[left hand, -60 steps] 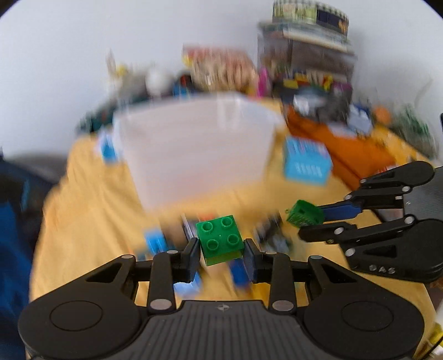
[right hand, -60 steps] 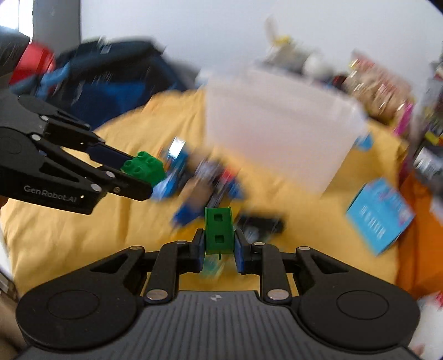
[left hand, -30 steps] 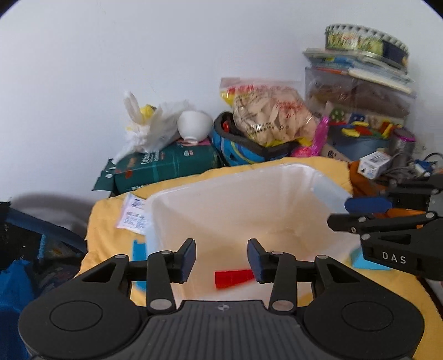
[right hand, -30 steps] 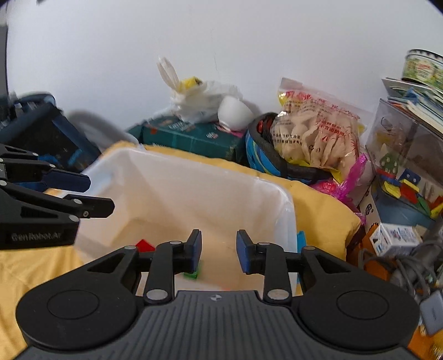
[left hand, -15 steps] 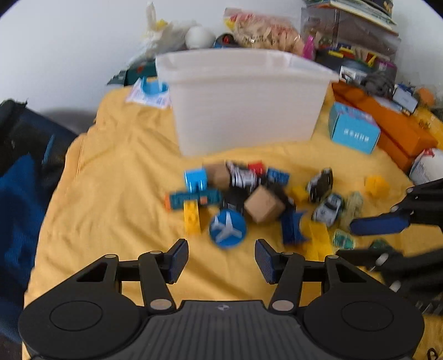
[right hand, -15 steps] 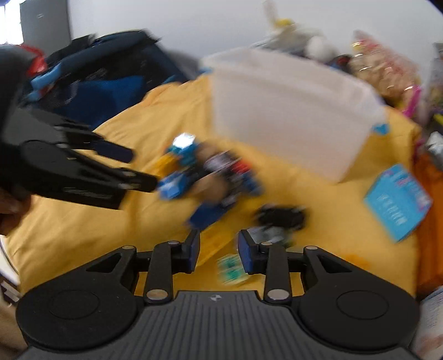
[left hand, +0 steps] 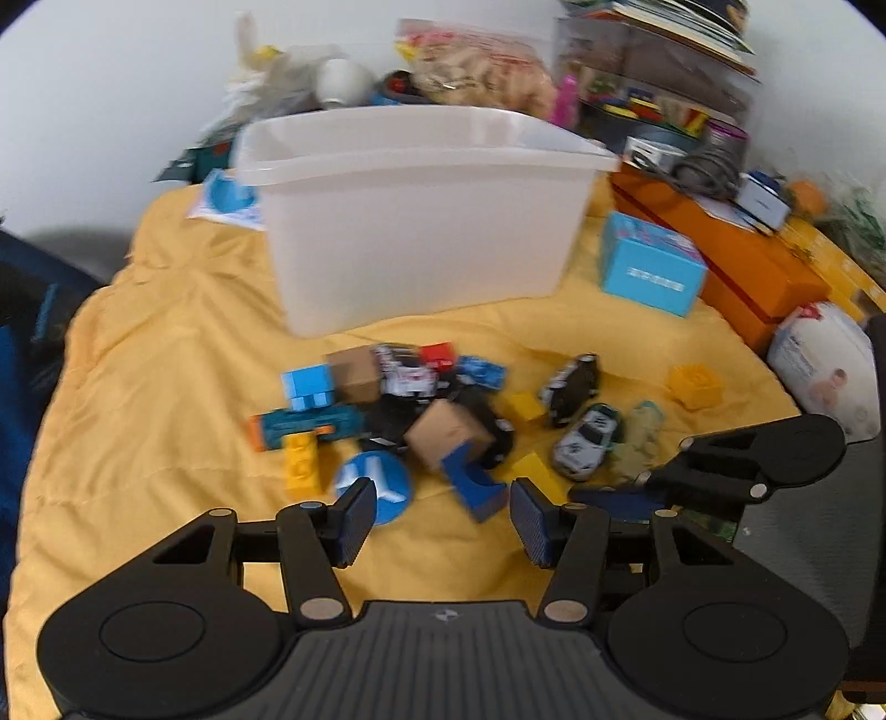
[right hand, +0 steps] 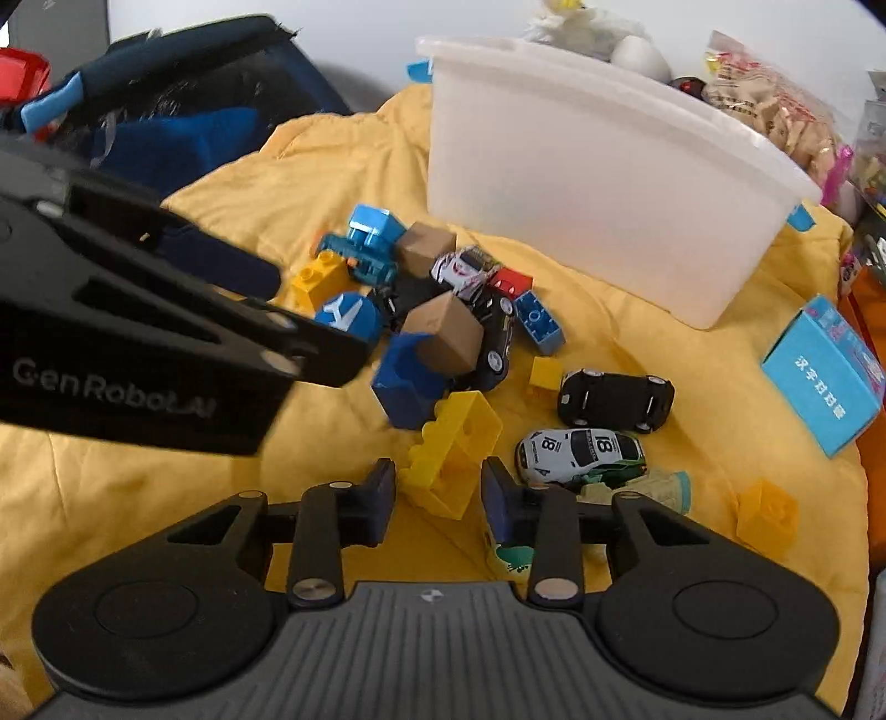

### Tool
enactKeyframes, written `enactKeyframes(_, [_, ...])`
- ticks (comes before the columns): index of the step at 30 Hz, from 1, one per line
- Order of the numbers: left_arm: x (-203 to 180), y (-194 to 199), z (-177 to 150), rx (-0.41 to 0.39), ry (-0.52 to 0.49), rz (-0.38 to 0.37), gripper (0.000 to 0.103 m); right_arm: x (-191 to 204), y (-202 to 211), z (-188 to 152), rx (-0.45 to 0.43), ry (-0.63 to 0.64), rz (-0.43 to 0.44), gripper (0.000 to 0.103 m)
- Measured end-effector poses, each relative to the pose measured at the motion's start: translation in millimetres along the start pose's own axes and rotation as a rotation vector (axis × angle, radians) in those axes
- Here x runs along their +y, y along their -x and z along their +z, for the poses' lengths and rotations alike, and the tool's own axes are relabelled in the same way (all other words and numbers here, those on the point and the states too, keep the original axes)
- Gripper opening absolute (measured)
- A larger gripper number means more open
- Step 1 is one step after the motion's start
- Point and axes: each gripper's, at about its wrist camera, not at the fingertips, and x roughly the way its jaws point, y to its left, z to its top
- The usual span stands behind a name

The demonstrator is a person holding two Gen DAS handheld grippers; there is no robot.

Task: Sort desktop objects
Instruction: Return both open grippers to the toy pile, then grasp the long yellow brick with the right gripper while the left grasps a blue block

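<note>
Toy pile (left hand: 421, 421) crowds front of bin (left hand: 415, 221).

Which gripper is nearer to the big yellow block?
Right. The right gripper has the yellow block between its closing jaws; the left gripper is open, beside it over the blue block.

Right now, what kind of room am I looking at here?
Probably a lived-in home room, a playroom or bedroom corner: toy cars and blocks strewn on a yellow cloth, a white plastic bin, and stacked books against the wall.

Right claw (right hand: 437, 498): jaws closing around yellow brick (right hand: 451, 457) on yellow cloth (right hand: 637, 343). Beside it: racing car (right hand: 581, 448), black car (right hand: 614, 394). Behind: white bin (right hand: 598, 183).
</note>
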Motion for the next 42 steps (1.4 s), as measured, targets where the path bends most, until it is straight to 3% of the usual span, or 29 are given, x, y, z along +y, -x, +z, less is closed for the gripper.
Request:
enactKeyframes(6, [-4.3,-27.5,4.5,0.072,0.027,-0.019,0.057,-8.5,30.9,-27.7,-0.001,0.052,0.002,0.024])
enactKeyframes(12, [-11.8,-38.6,9.4,0.071,0.098,-0.062,0.056,-19.7,47.5,-45.8,0.008,0.022,0.028,0.024])
enactKeyframes(13, [-13.8,-41.5,10.8,0.07,0.106,-0.053,0.045,-21.2,46.9,-46.3,0.009,0.016,0.029,0.024])
enactKeyframes(14, [-14.4,-44.0,10.9,0.068,0.111,-0.038,0.027,-21.8,46.3,-46.5,0.008,0.011,0.028,0.024])
enactKeyframes(18, [-10.6,-37.6,6.0,0.091,0.112,-0.042,0.021,-23.2,49.3,-46.3,-0.004,0.022,0.028,0.024])
enactKeyframes(21, [-4.9,-13.9,-5.2,0.096,0.133,-0.104,0.021,-24.1,52.5,-44.6,-0.021,0.027,0.044,0.024])
enactKeyframes(25, [6.2,7.4,-28.6,0.157,0.252,-0.223,0.022,-31.7,53.4,-40.1,-0.019,-0.035,0.145,0.024])
enactKeyframes(28, [20.3,9.4,-54.1,0.181,0.358,-0.201,0.022,-40.2,42.9,-40.8,0.023,-0.138,0.273,0.024])
enactKeyframes(31, [35.2,11.8,-72.0,0.175,0.462,-0.17,0.031,-45.1,28.6,-43.2,0.065,-0.223,0.359,0.024])
enactKeyframes(35, [26.6,30.1,-67.3,0.111,0.336,-0.05,0.038,-51.7,21.5,-45.7,0.096,-0.275,0.352,0.031])
enactKeyframes(38, [19.2,41.8,-62.7,0.063,0.259,-0.028,0.041,-60.2,26.8,-44.2,0.072,-0.279,0.301,0.032])
enactKeyframes(42, [5.1,40.4,-58.0,0.057,0.168,0.004,0.042,-72.0,33.7,-44.2,0.024,-0.275,0.219,0.033])
